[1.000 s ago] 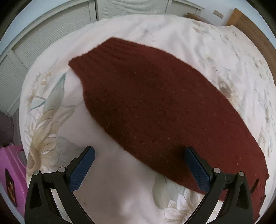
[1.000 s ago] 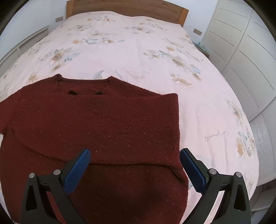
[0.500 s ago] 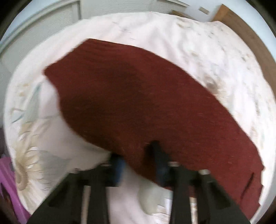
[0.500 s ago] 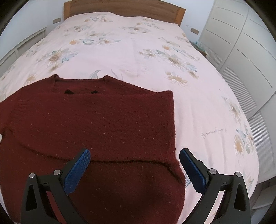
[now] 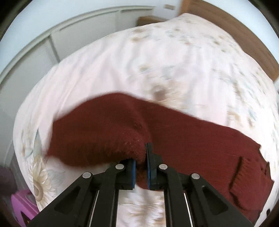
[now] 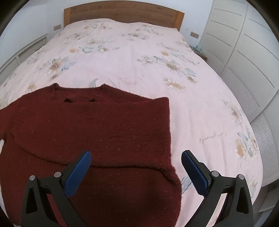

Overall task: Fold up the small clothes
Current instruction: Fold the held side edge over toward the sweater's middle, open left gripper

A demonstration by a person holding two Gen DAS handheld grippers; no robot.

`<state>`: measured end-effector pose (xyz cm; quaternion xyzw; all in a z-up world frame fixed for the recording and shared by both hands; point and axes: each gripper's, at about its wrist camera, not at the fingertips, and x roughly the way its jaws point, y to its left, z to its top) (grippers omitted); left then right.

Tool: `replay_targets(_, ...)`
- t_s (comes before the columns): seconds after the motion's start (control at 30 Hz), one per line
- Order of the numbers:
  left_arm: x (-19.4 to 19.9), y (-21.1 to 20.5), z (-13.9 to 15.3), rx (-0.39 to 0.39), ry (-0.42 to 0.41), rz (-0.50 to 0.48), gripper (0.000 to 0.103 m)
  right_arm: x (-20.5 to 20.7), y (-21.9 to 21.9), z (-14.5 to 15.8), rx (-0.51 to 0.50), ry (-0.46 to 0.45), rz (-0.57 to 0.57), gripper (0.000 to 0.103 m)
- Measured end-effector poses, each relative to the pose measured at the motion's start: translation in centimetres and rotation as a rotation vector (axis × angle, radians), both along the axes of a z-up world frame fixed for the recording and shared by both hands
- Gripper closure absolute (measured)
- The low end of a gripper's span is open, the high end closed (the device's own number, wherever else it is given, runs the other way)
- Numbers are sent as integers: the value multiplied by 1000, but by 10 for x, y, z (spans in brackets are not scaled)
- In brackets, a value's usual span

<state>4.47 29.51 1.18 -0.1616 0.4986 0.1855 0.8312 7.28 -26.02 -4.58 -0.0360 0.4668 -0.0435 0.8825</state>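
Left wrist view: the left tongs (image 5: 140, 164) are clenched on an edge of the dark red knitted sweater (image 5: 183, 139), a fold of knit pinched between the two blue pads (image 5: 132, 172). The gripped edge is raised off the bed (image 5: 122, 69) and bulges into a rounded hump to the left of the tongs, while the rest of the garment lies to the right on the pale floral duvet. This view is blurred. A pink object (image 5: 22, 204) shows at the lower left edge, beside the bed.

Right wrist view: the right tongs (image 6: 136, 172) are released, their blue pads (image 6: 78, 172) spread wide apart above the sweater (image 6: 97, 132) and holding nothing. The sweater lies on the near part of the bed (image 6: 139, 61), neckline toward the wooden headboard (image 6: 122, 12), with one layer folded across the body so that a curved edge crosses just ahead of the tongs. The garment's right edge runs between the two pads. White wardrobe doors (image 6: 247, 57) stand to the right of the bed.
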Motion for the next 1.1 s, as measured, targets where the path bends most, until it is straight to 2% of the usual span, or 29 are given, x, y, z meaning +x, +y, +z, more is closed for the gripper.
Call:
replay_targets(0.17, 33, -71, 31, 46, -33, -157, 96, -1, -12, 9, 12, -24, -9, 0)
replay_targets(0.37, 75, -165, 39, 59, -70, -321, 96, 1, -28, 18, 2, -39, -12, 0)
replay_targets(0.5, 104, -228, 24, 55, -88, -442, 96, 6, -42, 16, -4, -26, -26, 0)
replay_targets(0.67, 120, -305, 10, 45, -92, -586, 96, 4, -55, 14, 29, -25, -55, 0)
replay_targets(0.9, 128, -365, -21, 26, -71, -705, 97, 2, -63, 3, 34, -1, -68, 0)
replay_targets(1.0, 122, -383, -35, 70, -49, -739, 96, -1, -64, -4, 46, 14, -71, 0)
replay_targets(1.1, 123, -389, -64, 104, 4, -749, 96, -3, -60, -10, 45, 27, -63, 0)
